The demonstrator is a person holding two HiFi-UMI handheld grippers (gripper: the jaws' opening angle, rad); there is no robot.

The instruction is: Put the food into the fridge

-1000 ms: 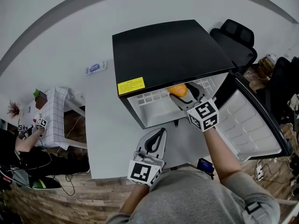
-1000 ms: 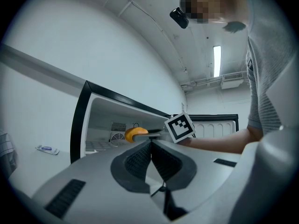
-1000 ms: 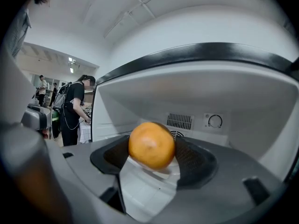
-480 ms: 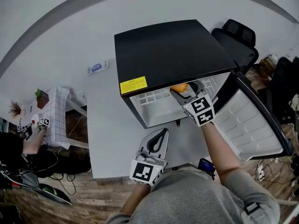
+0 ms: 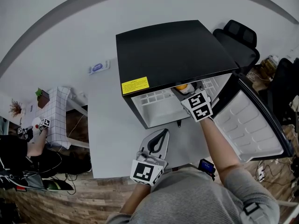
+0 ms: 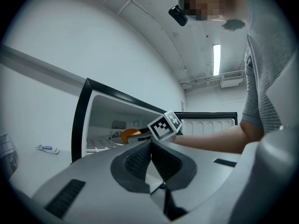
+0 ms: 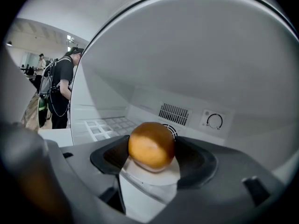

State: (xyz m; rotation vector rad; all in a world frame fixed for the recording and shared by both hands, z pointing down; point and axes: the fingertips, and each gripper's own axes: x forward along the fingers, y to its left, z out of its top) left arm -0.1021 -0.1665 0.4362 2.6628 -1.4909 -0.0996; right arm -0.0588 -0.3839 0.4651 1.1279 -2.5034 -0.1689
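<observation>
My right tool [image 5: 183, 90] grips the round orange food [image 7: 151, 145] between its jaws, holding it inside the open fridge [image 5: 173, 50] above the white shelf [image 7: 107, 125], ready for setting down. My left tool [image 5: 158, 141], jaws together and empty, hangs over the tabletop [image 5: 112, 139], out of the way.

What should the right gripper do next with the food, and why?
Probably ease down toward the shelf and only then open. The right gripper is shut on the food and is inside the open fridge, so the food looks not yet set down.
</observation>
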